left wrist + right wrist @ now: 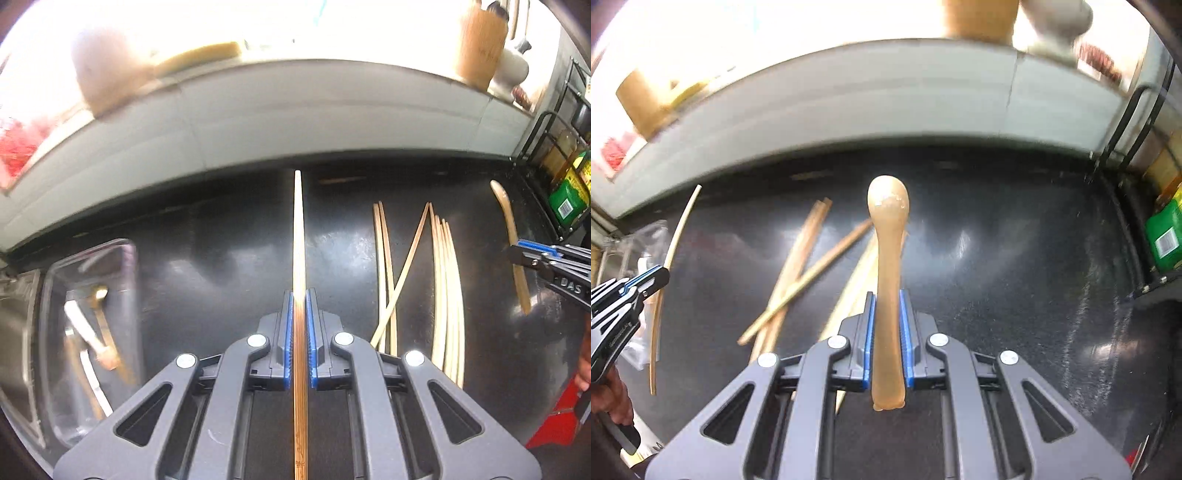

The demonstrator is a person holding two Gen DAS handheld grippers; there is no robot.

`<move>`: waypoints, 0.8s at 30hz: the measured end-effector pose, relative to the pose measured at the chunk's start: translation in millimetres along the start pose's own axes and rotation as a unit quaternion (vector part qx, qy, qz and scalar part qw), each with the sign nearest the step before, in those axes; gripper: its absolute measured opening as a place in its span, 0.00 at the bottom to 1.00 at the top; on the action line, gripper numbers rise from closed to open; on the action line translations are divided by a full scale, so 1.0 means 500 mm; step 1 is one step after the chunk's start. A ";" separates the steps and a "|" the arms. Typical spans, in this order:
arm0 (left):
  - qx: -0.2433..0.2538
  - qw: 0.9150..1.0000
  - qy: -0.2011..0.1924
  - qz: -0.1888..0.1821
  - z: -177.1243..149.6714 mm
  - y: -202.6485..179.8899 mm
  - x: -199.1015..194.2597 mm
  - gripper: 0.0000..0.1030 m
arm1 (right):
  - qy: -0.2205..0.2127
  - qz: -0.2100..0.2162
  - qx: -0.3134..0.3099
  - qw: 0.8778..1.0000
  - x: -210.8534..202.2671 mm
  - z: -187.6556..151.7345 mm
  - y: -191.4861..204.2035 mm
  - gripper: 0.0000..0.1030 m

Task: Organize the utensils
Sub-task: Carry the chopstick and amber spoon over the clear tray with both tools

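Note:
My left gripper is shut on a wooden chopstick that points forward above the black countertop. My right gripper is shut on a tan spoon, bowl end forward and held above the counter. Several loose chopsticks lie on the counter to the right in the left wrist view; they also show in the right wrist view, left of centre. The right gripper with the spoon shows at the right edge of the left view. The left gripper with its chopstick shows at the left of the right view.
A clear plastic container holding several utensils sits at the left. A black wire rack with a green box stands at the right. A pale ledge along the back carries a bamboo holder and a white jar.

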State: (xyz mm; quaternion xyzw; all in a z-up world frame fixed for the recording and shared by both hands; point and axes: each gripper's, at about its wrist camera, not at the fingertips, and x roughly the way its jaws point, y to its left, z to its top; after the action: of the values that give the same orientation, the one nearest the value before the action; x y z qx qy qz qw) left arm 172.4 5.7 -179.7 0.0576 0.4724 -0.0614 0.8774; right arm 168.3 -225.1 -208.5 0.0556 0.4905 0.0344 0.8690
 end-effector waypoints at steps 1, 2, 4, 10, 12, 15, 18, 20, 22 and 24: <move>-0.008 1.000 -0.006 0.005 -0.004 0.005 -0.027 0.06 | -0.010 0.003 -0.005 1.000 -0.024 0.000 0.006 0.13; -0.015 1.000 -0.007 0.010 -0.006 0.009 -0.045 0.06 | -0.019 0.010 -0.011 1.000 -0.053 -0.002 0.016 0.13; -0.036 0.999 -0.008 0.013 -0.014 0.023 -0.086 0.06 | -0.027 0.024 -0.016 0.999 -0.092 -0.004 0.033 0.13; -0.074 0.996 -0.023 0.047 -0.017 0.082 -0.191 0.06 | -0.047 0.061 -0.056 0.995 -0.197 -0.017 0.120 0.13; -0.084 0.994 -0.028 0.057 -0.024 0.093 -0.227 0.06 | -0.048 0.074 -0.071 0.994 -0.223 -0.025 0.151 0.13; -0.099 0.992 -0.037 0.072 -0.039 0.118 -0.264 0.06 | -0.050 0.083 -0.092 0.991 -0.240 -0.029 0.187 0.13; -0.109 0.990 -0.041 0.081 -0.055 0.139 -0.287 0.06 | -0.050 0.092 -0.106 0.989 -0.251 -0.038 0.221 0.13; -0.114 0.988 -0.045 0.088 -0.069 0.152 -0.301 0.06 | -0.049 0.100 -0.114 0.987 -0.255 -0.040 0.245 0.13; -0.120 0.988 -0.046 0.091 -0.078 0.165 -0.311 0.06 | -0.049 0.106 -0.126 0.985 -0.263 -0.043 0.277 0.13; -0.124 0.986 -0.048 0.097 -0.087 0.179 -0.321 0.06 | -0.049 0.113 -0.137 0.983 -0.267 -0.044 0.306 0.13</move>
State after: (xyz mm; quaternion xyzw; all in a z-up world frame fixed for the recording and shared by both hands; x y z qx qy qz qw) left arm 63.4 109.2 -65.7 -0.0093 0.4257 0.0804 0.9012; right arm 79.6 -87.4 -86.5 -0.0071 0.4281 0.1969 0.8820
